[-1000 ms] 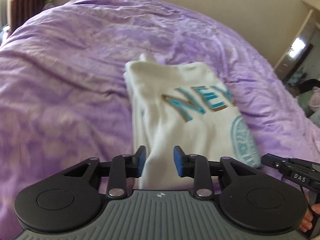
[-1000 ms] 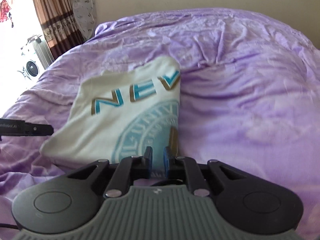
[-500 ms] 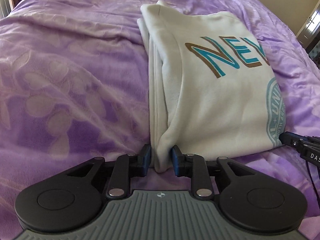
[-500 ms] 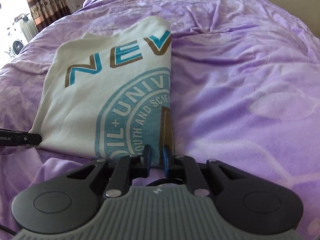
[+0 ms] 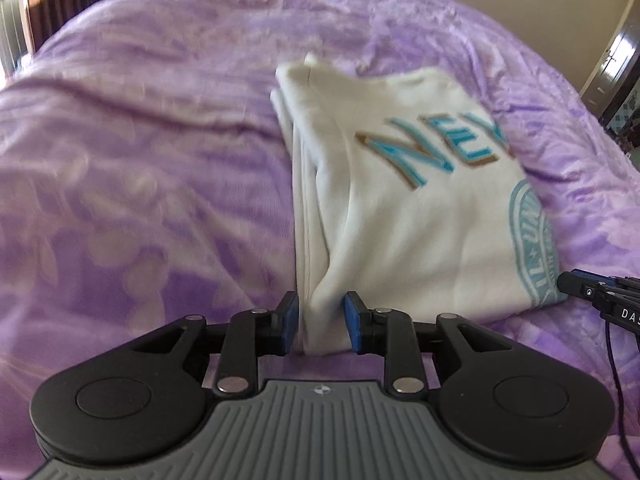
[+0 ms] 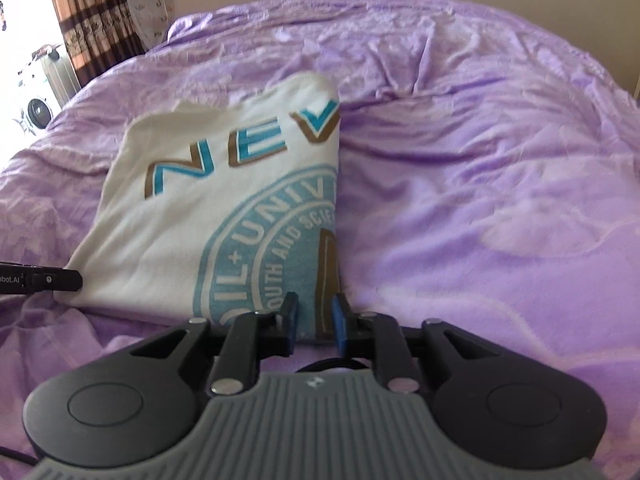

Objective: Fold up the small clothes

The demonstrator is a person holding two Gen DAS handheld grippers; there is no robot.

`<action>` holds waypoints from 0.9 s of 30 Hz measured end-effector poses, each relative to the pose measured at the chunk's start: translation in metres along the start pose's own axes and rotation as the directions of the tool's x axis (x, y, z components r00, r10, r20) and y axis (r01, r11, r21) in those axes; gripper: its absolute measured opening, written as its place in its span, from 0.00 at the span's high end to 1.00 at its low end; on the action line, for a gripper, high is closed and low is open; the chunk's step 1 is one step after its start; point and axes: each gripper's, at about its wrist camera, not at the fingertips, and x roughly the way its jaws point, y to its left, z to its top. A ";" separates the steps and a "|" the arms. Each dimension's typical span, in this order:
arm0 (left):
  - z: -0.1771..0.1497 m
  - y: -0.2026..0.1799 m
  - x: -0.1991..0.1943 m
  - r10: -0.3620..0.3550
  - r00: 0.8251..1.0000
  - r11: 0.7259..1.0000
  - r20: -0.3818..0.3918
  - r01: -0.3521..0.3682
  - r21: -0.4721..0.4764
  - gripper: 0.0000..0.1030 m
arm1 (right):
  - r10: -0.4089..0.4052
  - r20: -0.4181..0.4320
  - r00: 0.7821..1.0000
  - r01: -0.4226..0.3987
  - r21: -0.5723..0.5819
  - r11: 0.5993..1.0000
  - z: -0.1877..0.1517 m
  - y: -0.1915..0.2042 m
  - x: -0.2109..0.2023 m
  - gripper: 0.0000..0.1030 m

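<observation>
A folded cream sweatshirt [image 5: 400,216] lay on a bed covered with a rumpled purple bedspread [image 5: 140,168]. Its front faced up, showing teal and brown letters above part of a round teal seal. The bedspread is the landmark here: the garment sat toward the near edge of it, with purple cloth on every side.

The left gripper [image 5: 322,324] reached the sweatshirt's near left corner, where the stacked folded layers stood between its blue fingers [image 5: 289,322]. Both pads lay against the bunched cloth, so the fingers were clenched on that corner. The picture from this side was somewhat blurred.

The right gripper [image 6: 316,322] sat at the near right corner, along the garment's folded right edge. Its jaws had just been opening. The corner with the seal and a brown mark remained between its fingers [image 6: 339,320], but the left pad showed a slim gap from the cloth, so the grip looked released rather than pressing.

Each wrist view caught the tip of the other gripper at the garment's near edge: the right one at the right of the left view, the left one at the left of the right view.

Beyond the bedspread's far left corner hung a brown striped curtain [image 6: 96,20] beside a bright window.
</observation>
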 end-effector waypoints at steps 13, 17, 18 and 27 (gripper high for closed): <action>0.028 -0.036 -0.098 0.107 0.923 0.975 0.369 -0.170 0.144 0.29 | 0.056 0.287 0.956 -0.050 -0.026 0.998 0.047 0.024 -0.089 0.36; 0.025 -0.043 -0.126 0.128 0.861 0.961 0.492 -0.231 0.154 0.15 | 0.075 0.349 0.934 -0.067 -0.033 0.997 0.048 0.035 -0.115 0.23; 0.023 -0.044 -0.132 0.127 0.849 0.961 0.513 -0.234 0.150 0.13 | 0.075 0.359 0.930 -0.067 -0.034 0.997 0.046 0.038 -0.119 0.21; -0.001 -0.052 -0.154 0.082 0.841 0.978 0.534 -0.170 0.117 0.00 | 0.035 0.297 0.954 -0.022 -0.047 0.999 0.017 0.062 -0.135 0.20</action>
